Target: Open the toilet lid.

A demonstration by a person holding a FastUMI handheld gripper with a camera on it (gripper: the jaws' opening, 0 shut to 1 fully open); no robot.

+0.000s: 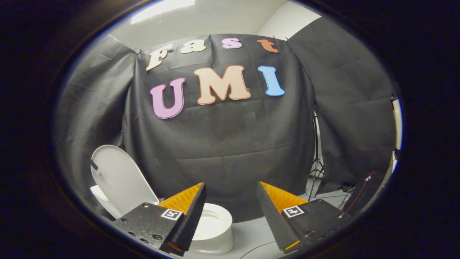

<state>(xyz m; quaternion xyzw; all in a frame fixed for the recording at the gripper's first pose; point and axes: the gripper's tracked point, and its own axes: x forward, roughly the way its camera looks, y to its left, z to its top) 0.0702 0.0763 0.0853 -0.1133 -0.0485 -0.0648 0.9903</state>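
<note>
**Inspector:** The tool point(230, 212) is standing with its two fingers spread wide apart, gripping nothing. The gap between them is showing only floor and black cloth wall.

**Clerk:** And the item under task?

**Inspector:** The smooth white oval plastic toilet lid point(120, 180) is standing raised, leaning back toward the far left against the cloth. It is sitting to the left of the left finger and beyond it, apart from both fingers. Below it, the white ceramic toilet bowl with its seat ring point(215, 225) is lying exposed, partly hidden behind the left finger.

**Clerk:** So the work is finishing?

**Inspector:** I am judging it so. The lid is resting past upright, which would explain why it is holding there with no support from the tool. The spread fingers, clear of it, are suggesting a release rather than an approach, though that is my reading only.

**Clerk:** Anything else to note?

**Inspector:** A small dark tab point(93, 165) is showing on the lid's left edge; its purpose I cannot tell. A thin dark light stand point(316, 162) and loose cables point(354, 196) are sitting at the far right, well apart from the toilet.
</note>
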